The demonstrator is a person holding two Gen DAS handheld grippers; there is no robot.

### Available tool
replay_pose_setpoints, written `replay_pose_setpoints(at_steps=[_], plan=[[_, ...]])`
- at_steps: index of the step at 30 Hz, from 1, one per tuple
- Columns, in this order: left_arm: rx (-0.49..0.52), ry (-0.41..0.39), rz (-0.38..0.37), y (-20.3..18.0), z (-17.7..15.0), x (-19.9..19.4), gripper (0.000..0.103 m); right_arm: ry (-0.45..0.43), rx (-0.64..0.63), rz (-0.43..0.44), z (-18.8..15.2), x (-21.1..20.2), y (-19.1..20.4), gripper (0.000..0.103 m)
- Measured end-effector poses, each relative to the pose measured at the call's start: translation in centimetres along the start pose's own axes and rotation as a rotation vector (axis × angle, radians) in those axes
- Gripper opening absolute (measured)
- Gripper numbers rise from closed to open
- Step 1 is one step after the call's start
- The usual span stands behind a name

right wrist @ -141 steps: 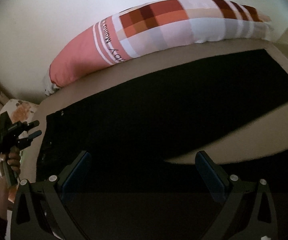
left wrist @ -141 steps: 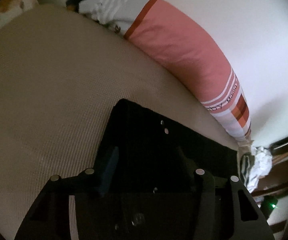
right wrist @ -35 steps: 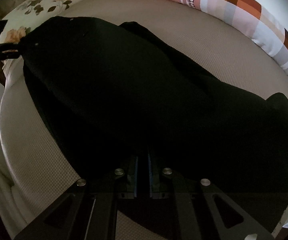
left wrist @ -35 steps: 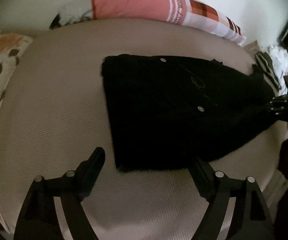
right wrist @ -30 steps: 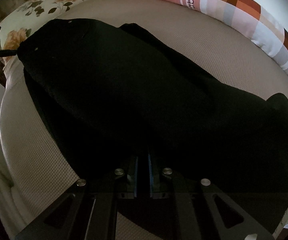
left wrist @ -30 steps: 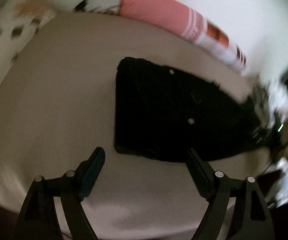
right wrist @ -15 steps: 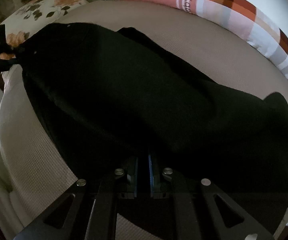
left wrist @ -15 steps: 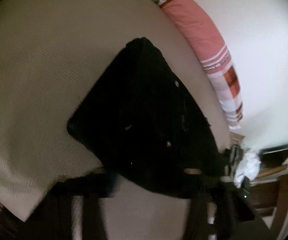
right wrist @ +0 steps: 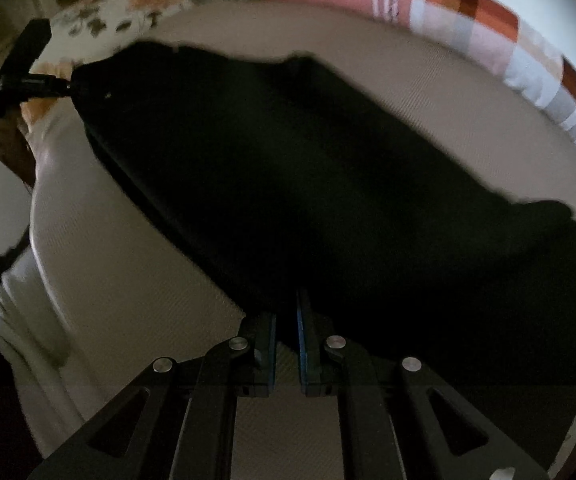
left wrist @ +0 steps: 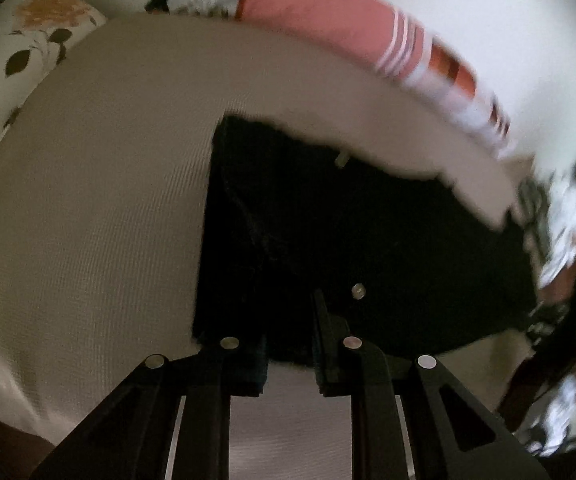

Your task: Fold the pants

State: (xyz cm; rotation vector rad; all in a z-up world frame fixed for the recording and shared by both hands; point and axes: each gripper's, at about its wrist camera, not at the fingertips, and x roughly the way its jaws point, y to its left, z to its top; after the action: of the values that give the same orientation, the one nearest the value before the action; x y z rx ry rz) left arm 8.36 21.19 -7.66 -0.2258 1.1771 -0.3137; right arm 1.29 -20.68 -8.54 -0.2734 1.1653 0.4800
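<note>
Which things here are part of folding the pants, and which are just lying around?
Part of the job:
- black fabric pants, spread on the beige textured bed cover
- left gripper, closed on the pants' near edge
- right gripper, shut on the pants

Just lying about:
- long pink bolster with checked end
- floral pillow
- crumpled white cloth

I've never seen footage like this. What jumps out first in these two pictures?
A big pair of black pants spreads across the beige bed, filling the middle of both views. Each black gripper pinches an edge of the cloth: the right gripper at the bottom of its own view, the left gripper likewise in its own. Behind, a long pink and checked pillow lies along the white wall.
</note>
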Motion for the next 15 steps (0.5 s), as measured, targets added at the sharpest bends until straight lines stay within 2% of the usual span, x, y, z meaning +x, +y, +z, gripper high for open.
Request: replay_pose_setpoints(at_steps=[4,7,10,11,15], plan=[[-0.004,-0.017,0.02,0.5,-0.9,1.0,0.021,0.008,0.018,0.013,0.0,0.7,-0.1,0.007],[0.027,-0.036,0.072,0.0,-1.0,0.7,0.028,0.016,0.012,0.015,0.2,0.8,0.0,0.008],[0.044,-0.076,0.144,-0.7,-1.7,-0.2,0.053,0.013,0.011,0.006,0.3,0.6,0.4,0.01],[0.052,-0.095,0.172,-0.8,-1.9,-0.9,0.066,0.011,0.024,0.012,0.5,0.6,0.4,0.01],[0.118,-0.185,0.261,-2.0,-3.5,-4.0,0.067,-0.003,0.067,0.036,0.2,0.4,-0.4,0.011]])
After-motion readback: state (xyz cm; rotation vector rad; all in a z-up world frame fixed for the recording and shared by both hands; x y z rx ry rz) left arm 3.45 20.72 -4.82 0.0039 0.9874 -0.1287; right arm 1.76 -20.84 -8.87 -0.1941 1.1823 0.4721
